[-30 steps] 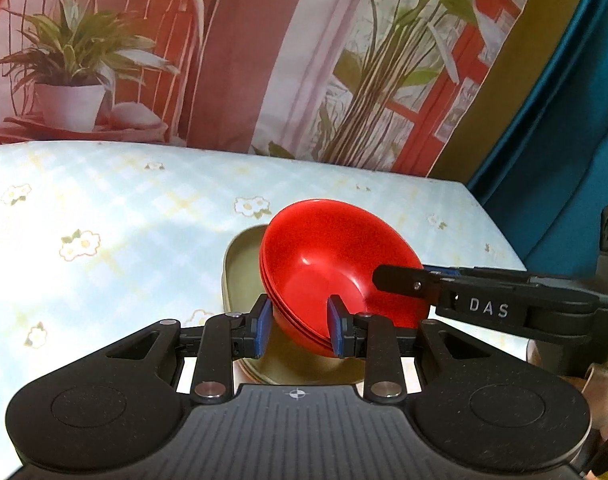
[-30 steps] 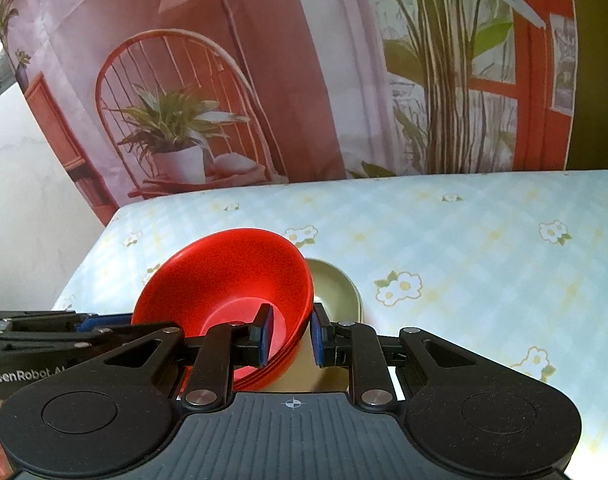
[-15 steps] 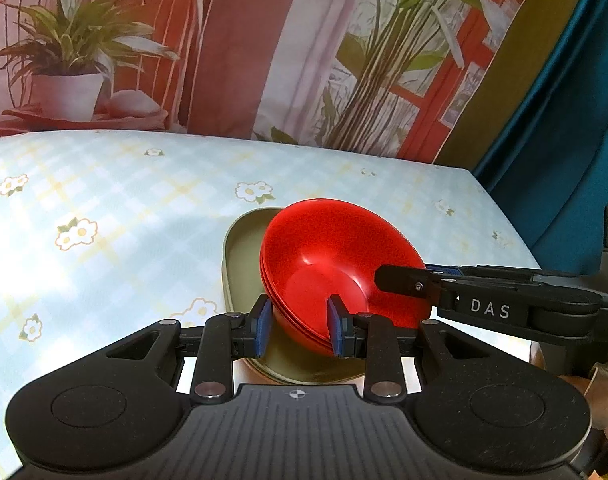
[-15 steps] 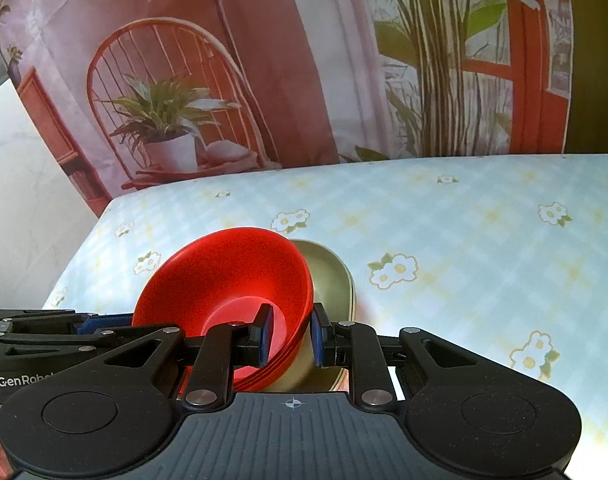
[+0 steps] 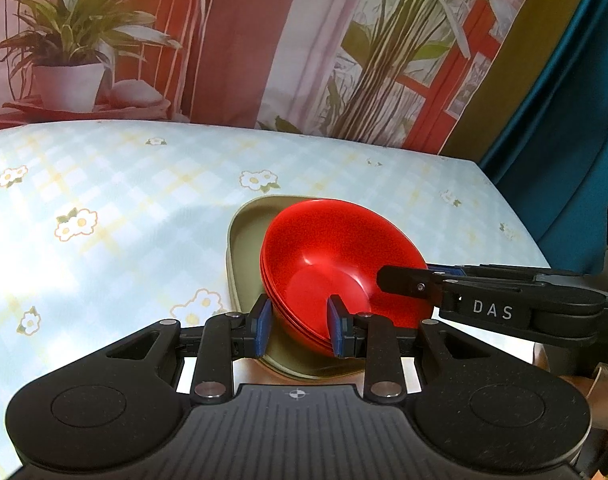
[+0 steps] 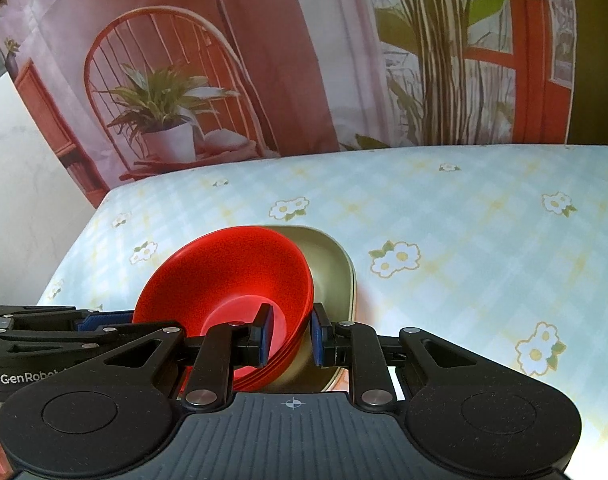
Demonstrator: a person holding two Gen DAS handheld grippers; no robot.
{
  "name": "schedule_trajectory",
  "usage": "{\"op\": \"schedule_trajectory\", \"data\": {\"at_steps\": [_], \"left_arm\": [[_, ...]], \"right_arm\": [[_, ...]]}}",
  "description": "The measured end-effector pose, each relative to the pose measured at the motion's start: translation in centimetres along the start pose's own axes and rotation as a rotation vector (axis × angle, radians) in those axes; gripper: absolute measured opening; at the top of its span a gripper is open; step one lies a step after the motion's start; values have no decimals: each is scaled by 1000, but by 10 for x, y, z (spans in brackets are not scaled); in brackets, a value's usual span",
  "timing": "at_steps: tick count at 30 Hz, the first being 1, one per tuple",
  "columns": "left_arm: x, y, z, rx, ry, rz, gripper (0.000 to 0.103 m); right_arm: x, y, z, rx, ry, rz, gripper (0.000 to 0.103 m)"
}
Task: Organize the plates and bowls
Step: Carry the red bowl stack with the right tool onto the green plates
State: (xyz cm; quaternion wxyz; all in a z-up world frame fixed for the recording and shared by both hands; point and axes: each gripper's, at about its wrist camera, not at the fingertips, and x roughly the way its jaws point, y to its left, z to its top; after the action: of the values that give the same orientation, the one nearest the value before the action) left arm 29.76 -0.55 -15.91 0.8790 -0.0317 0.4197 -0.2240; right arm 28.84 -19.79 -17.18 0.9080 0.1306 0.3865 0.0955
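Left wrist view – both jaws clenched on the red bowls [image 5: 335, 256] stack's rim, over olive plate [image 5: 246, 248]

Left hand-held gripper [image 5: 299, 327]: black body, blue-padded fingers [image 5: 262, 326] closed on the near rim of a stack of red plastic bowls [image 5: 327, 264]. Right hand-held gripper [image 6: 291, 335]: same build, pads clamping the stack's opposite rim, reaching in level from the right.
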Motion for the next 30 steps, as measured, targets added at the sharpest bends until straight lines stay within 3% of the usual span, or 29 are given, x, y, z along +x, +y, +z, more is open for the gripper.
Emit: {"op": "schedule_trajectory", "data": {"at_steps": [30], "left_arm": [[5,-1,-1,-8,-12,17,32]], "right_arm": [[12,-2,-5,5,9,3,19]]}}
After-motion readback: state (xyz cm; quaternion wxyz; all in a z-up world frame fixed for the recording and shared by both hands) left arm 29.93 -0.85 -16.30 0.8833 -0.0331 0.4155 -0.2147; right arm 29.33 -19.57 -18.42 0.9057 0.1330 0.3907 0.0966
